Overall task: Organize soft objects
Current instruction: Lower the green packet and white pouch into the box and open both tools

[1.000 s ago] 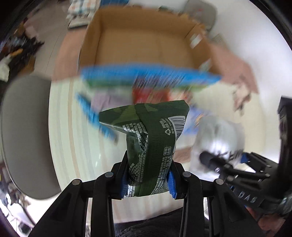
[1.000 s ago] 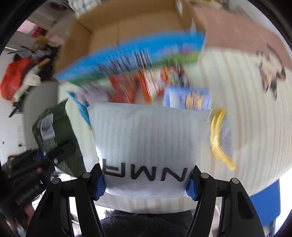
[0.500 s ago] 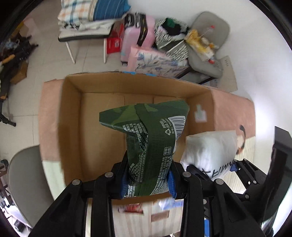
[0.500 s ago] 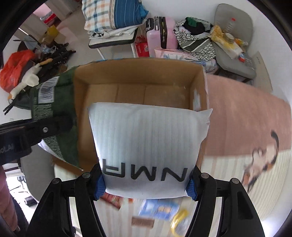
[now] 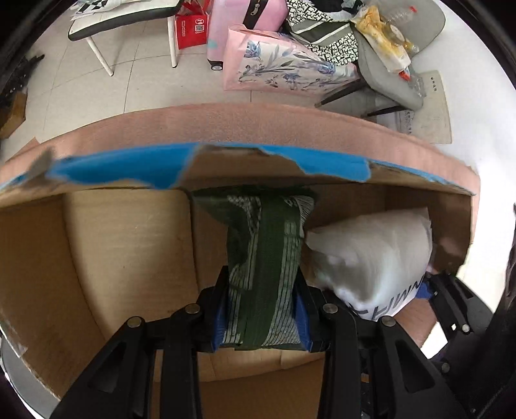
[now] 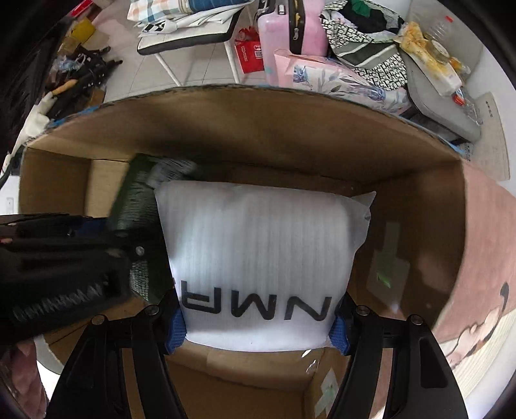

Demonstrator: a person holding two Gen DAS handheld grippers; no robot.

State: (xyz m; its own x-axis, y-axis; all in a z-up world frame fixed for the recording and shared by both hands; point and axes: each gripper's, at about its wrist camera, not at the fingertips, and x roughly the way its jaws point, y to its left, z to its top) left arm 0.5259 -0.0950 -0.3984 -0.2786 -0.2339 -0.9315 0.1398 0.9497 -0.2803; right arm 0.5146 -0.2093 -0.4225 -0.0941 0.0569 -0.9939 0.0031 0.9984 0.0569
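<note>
My left gripper (image 5: 261, 322) is shut on a dark green snack bag (image 5: 264, 261) and holds it down inside the open cardboard box (image 5: 122, 258). My right gripper (image 6: 256, 325) is shut on a white foam pouch (image 6: 261, 248) with black letters, also low inside the box (image 6: 258, 135). The two packs sit side by side and touch; the white pouch shows to the right in the left wrist view (image 5: 374, 254), the green bag to the left in the right wrist view (image 6: 138, 193). The left gripper body (image 6: 58, 258) is at the left of the right wrist view.
The box's far flap with torn blue tape (image 5: 193, 164) overhangs the green bag. Behind the box are a pink suitcase (image 6: 290, 25), a floral pink bag (image 5: 283, 67), a grey chair with clutter (image 5: 390, 64) and a white chair (image 6: 193, 35). A pink mat (image 6: 490, 245) lies right of the box.
Both grippers have carried their packs from above the table's snack pile over the box rim and lowered them deep into the box. Both stay shut on their packs.
</note>
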